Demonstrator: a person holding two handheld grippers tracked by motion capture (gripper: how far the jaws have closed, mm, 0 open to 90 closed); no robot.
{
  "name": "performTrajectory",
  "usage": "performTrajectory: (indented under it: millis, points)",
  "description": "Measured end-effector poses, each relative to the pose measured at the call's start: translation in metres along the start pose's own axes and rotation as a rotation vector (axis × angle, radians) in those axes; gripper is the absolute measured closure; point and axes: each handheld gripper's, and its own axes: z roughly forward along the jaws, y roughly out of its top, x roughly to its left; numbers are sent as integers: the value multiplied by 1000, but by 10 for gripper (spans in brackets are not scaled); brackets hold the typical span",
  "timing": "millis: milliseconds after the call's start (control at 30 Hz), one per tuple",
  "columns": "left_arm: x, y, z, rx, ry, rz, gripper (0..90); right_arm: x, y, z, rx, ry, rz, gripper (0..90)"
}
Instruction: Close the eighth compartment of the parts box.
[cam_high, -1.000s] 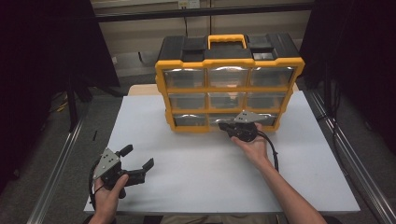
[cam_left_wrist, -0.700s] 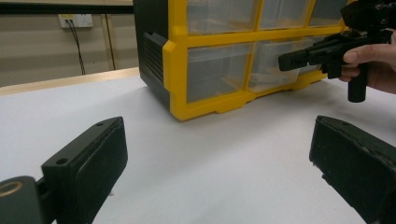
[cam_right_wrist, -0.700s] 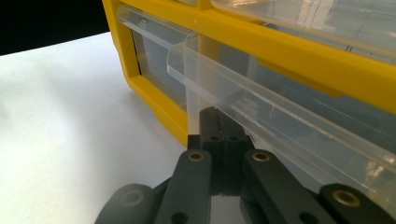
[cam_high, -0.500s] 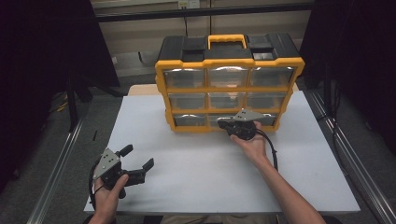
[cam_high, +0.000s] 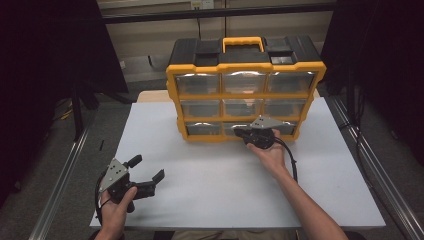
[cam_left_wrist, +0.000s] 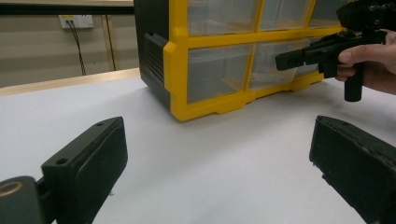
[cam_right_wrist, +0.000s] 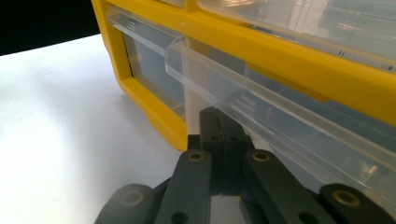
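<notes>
The contents of the drawers were hard to make out: the clear fronts were hazy and glared, so anything inside stayed a grey blur. In the right gripper view the organizer (cam_right_wrist: 261, 51) was cut off at the top and right, and the tips of the jaws were tucked under the lip of the bottom middle drawer (cam_right_wrist: 280, 126), so the exact contact was hidden. The person's forearms were cut off at the bottom edge of the high view.

The organizer (cam_high: 245, 85) was a boxy case with a glossy yellow plastic frame, a black top and sides, and a yellow carry handle (cam_high: 243, 43). It held three rows of three see-through drawers, each with a ridged clear pull along its upper edge. It stood upright at the far middle of the flat, matte white surface (cam_high: 210, 195).

The right gripper (cam_high: 245, 133) was pressed up to the bottom middle drawer (cam_high: 239, 129), its matte black jaws clenched flat together below the pull; whether they pinched any part of the drawer could not be told. The left gripper (cam_high: 150, 175) hovered near the front left corner of the surface, well apart from the organizer, its blocky jaws released wide with nothing between them.
</notes>
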Motion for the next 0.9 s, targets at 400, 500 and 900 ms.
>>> performTrajectory:
  millis: [400,500,900]
  points:
    - [0,0,0,2,0,1,43,-2,0,1,-1,-9,5,900]
    - [0,0,0,3,1,5,43,-3,0,2,-4,-12,8,900]
    - [0,0,0,4,2,5,43,-4,1,5,0,-21,4,900]
